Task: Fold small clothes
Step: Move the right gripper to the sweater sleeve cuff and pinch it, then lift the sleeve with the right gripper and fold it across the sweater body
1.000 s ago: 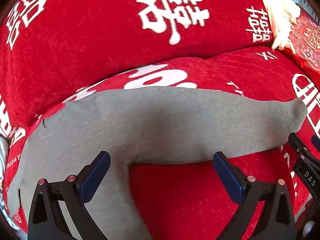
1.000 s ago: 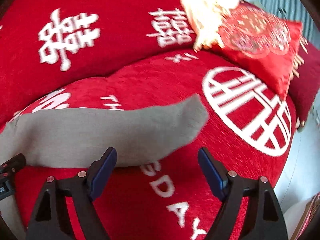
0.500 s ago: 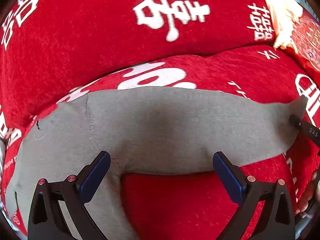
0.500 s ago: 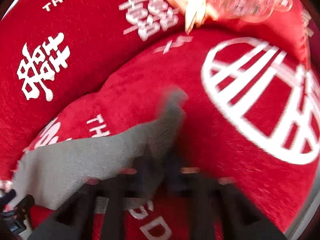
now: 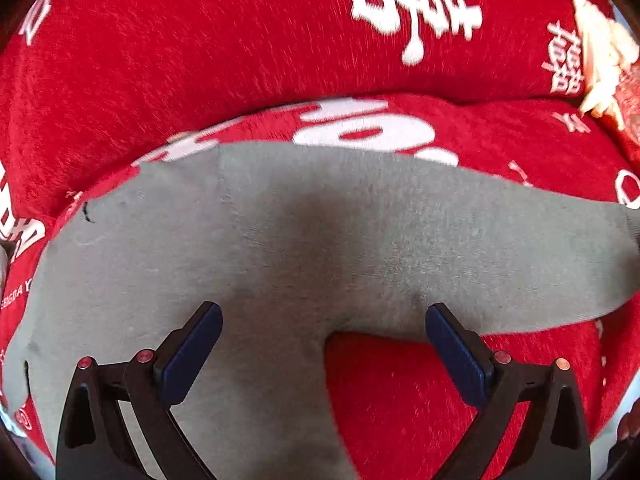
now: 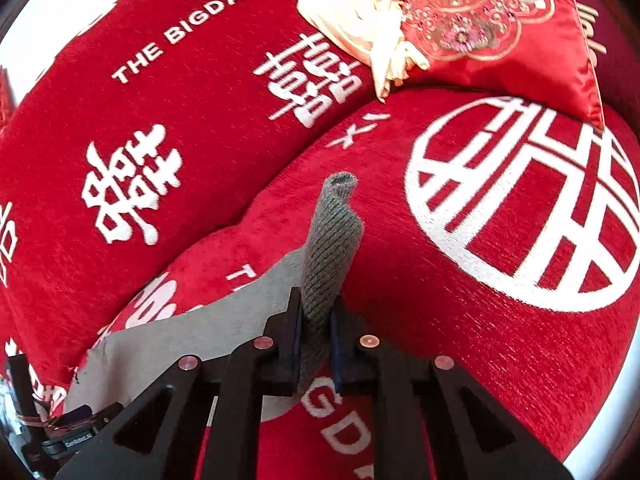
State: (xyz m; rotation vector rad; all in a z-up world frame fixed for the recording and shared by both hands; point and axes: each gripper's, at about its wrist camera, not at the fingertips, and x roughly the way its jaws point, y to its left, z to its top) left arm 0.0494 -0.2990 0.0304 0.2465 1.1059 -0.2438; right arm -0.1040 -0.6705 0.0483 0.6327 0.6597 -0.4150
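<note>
A pair of small grey pants [image 5: 320, 248] lies spread on a red seat cushion [image 5: 400, 392], one leg running right, the other toward the camera. My left gripper [image 5: 322, 346] hovers open just above the crotch, its blue pads [image 5: 192, 354] wide apart. In the right wrist view my right gripper [image 6: 316, 328] is shut on the ribbed cuff end of the right grey leg [image 6: 330, 240], which stands up between the fingers, lifted off the cushion. The flat part of the pants [image 6: 180, 344] trails down to the left.
The red sofa back [image 5: 200, 40] with white characters rises behind the seat cushion. A red embroidered pillow [image 6: 500, 28] with a cream tassel [image 6: 360, 4] sits at the back right. A large white circle emblem [image 6: 520, 208] marks the cushion to the right of the cuff.
My right gripper closed on the cuff of the right leg and lifted it, rolling as it went. My left gripper moved right and nearer over the pants, staying open.
</note>
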